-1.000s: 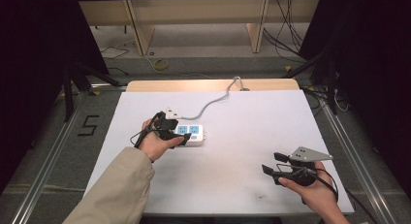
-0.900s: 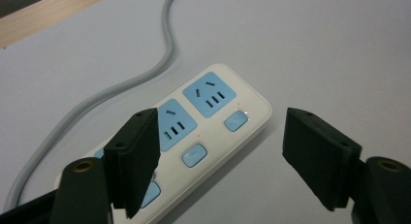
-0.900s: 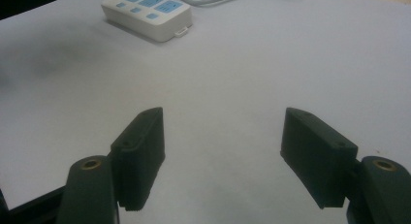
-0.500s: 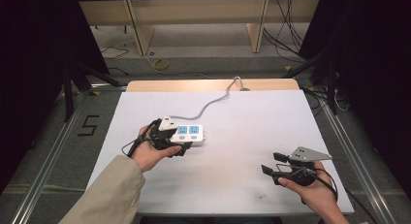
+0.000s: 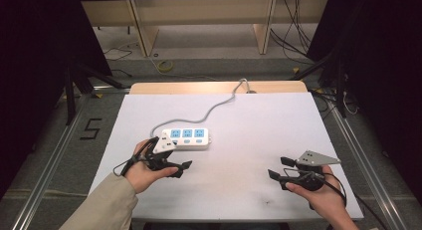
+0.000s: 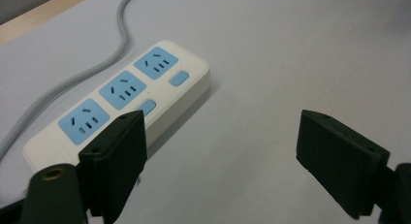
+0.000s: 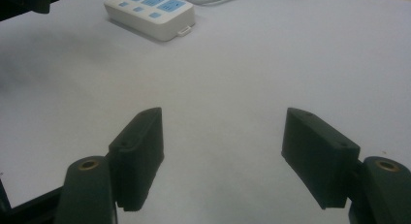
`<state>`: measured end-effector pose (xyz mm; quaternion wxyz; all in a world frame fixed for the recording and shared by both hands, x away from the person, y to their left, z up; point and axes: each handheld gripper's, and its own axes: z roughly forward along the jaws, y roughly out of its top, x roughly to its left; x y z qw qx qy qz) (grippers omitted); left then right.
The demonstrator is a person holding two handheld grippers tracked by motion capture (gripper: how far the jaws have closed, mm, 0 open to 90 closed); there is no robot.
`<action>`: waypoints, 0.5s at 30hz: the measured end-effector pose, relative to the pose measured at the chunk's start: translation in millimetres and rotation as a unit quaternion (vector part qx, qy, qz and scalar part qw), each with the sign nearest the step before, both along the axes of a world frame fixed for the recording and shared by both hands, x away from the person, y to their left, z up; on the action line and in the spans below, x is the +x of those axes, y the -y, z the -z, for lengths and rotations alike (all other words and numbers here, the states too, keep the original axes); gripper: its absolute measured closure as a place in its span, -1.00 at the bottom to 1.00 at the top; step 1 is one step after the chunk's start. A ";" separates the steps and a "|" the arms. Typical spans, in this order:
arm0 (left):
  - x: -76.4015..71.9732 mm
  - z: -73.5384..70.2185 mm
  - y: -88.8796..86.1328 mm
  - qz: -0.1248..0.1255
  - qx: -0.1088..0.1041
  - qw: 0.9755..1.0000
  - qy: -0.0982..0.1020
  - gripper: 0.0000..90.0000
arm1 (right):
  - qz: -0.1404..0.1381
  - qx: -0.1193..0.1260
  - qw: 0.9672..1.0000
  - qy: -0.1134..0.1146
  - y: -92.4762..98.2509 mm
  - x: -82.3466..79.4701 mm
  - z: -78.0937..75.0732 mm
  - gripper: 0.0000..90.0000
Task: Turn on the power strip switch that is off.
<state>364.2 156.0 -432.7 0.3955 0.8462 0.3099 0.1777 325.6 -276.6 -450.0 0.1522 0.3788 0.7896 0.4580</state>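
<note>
My left claw (image 5: 183, 168) gapes empty just beside the white plastic three-socket power strip with blue faces (image 5: 187, 138) on the white table sheet (image 5: 259, 125), my right claw (image 5: 277, 169) spread empty well apart, and a black "5" floor marking (image 5: 90, 128) is readable.

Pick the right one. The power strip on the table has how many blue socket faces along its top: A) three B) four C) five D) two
A: the power strip shows three blue socket faces in a row in the left gripper view, and the high view shows the same three on its top.
</note>
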 end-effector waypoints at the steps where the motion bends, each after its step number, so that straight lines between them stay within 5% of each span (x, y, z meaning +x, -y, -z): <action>1: -2.3 1.3 -2.8 -0.001 0.002 1.000 0.001 -0.61 | 0.001 0.000 1.000 0.000 -0.2 0.1 0.2 -0.30; 15: -22.1 13.3 -27.5 -0.016 0.002 1.000 0.009 -0.61 | -0.004 -0.003 1.000 -0.003 -2.9 0.6 1.1 -0.30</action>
